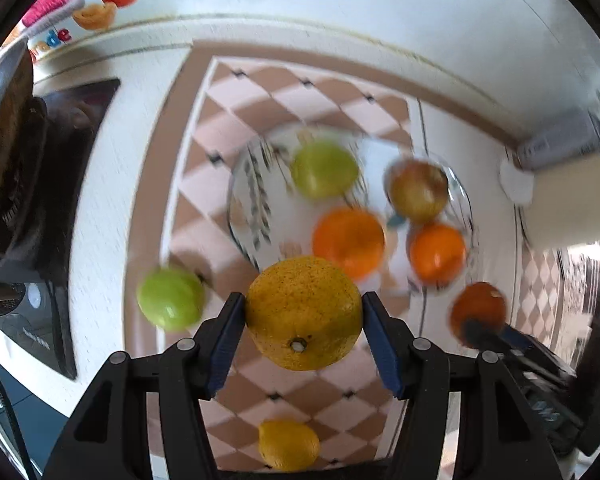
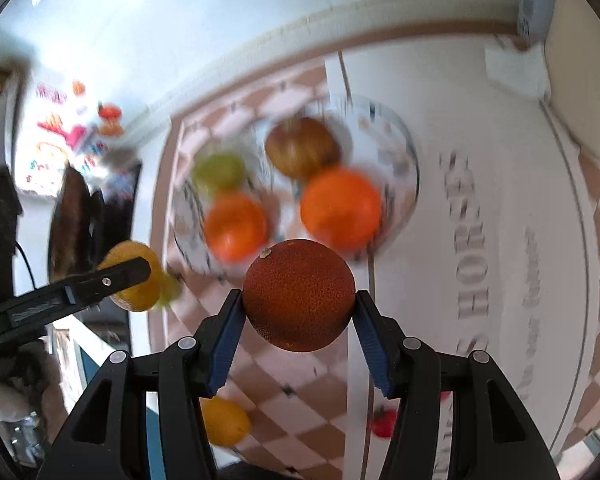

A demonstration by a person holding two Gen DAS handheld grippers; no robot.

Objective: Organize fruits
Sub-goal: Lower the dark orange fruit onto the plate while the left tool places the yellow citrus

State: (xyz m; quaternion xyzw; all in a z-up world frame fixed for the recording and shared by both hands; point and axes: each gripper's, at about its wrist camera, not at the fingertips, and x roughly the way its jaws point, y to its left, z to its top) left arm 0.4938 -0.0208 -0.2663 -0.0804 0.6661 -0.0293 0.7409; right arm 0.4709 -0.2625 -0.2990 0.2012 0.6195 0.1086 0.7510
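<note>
The left gripper (image 1: 303, 314) was closed on a yellow orange (image 1: 303, 312), at lower centre of its frame. The right gripper (image 2: 299, 296) gripped a dark red orange (image 2: 299, 295) likewise — both held before the glass plate (image 1: 244, 204) of fruit on the checkered cloth (image 1: 236, 96).
</note>
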